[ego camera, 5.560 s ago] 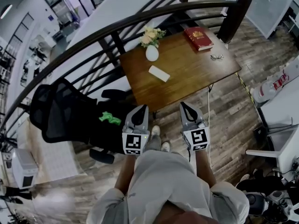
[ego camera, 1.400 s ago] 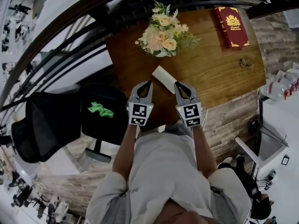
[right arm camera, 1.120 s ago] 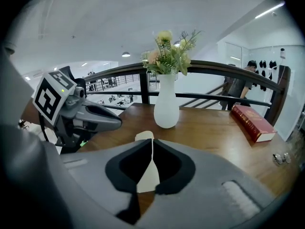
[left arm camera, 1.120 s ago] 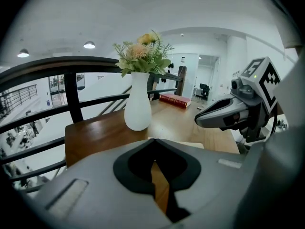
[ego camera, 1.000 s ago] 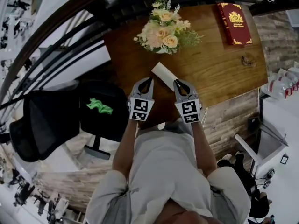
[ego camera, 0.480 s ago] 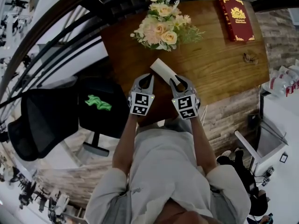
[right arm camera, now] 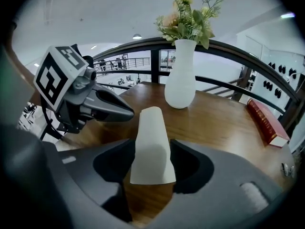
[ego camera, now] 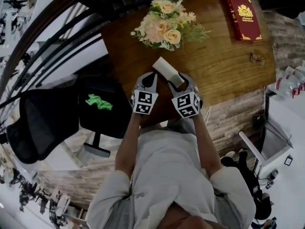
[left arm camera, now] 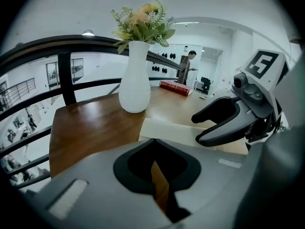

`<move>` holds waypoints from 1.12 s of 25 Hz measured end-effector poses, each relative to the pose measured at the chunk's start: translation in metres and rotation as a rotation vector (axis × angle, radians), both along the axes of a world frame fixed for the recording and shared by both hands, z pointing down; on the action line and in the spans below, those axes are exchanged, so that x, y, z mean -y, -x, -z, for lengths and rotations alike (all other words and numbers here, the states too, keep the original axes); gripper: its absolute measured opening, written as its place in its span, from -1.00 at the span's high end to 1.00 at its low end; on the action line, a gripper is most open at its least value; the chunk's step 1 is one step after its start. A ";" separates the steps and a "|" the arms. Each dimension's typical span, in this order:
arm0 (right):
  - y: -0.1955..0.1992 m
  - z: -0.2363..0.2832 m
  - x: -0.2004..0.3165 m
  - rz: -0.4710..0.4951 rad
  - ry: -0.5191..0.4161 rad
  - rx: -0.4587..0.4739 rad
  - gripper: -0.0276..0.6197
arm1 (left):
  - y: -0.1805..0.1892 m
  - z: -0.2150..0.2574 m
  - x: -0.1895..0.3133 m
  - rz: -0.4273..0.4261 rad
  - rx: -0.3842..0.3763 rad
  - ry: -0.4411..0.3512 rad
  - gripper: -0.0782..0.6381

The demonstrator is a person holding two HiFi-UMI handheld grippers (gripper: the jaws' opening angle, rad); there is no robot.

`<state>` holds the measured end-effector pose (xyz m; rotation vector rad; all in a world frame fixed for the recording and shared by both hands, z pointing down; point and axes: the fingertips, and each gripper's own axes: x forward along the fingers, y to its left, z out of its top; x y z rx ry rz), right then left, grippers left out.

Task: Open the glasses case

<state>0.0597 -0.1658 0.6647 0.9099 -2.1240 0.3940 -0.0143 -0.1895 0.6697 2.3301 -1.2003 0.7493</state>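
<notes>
**A:** Start nearest. What are the tongs doing?

**B:** The left tongs (ego camera: 151, 78) have their jaws all but together and nothing between them. They hang just left of the case (right arm camera: 150, 128). The right tongs (ego camera: 177, 81) have just been opening their jaws. They now stand wide, one on each side of the case's near end, and I don't see them pressing on it.

**A:** And the case itself?

**B:** It lies flat and closed on the counter (ego camera: 224, 56), running lengthwise away from the right tongs. The vase (right arm camera: 180, 87) is beyond its far end, well apart from it. The book (ego camera: 245, 15) sits at the far right corner.

**A:** What could go wrong?

**B:** First, the case is smooth and rounded, so if the right jaws close on that end alone, I think it will swivel or squirt out. Second, I can't make out the seam or the hinge. A grip that pinches lid and base together would hold the case closed. Third, the left tongs must open before they can lift the lid. If they nudge the case while closed, it will simply slide.

**A:** And the vase?

**B:** It looks tall and narrow-footed. A hard push forward could send the case into it.
</notes>
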 end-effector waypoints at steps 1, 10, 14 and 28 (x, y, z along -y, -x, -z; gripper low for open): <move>0.001 -0.003 0.000 0.006 0.007 -0.005 0.16 | 0.000 -0.001 0.000 0.001 0.002 0.003 0.73; 0.005 -0.028 -0.003 0.055 0.066 -0.072 -0.13 | 0.000 -0.009 0.004 0.011 0.006 0.019 0.73; 0.003 -0.035 -0.001 0.053 0.078 -0.100 -0.13 | -0.003 -0.011 0.006 0.007 0.005 0.021 0.73; 0.003 -0.034 0.001 0.044 0.104 -0.062 -0.09 | -0.007 -0.019 0.009 -0.023 0.053 0.035 0.73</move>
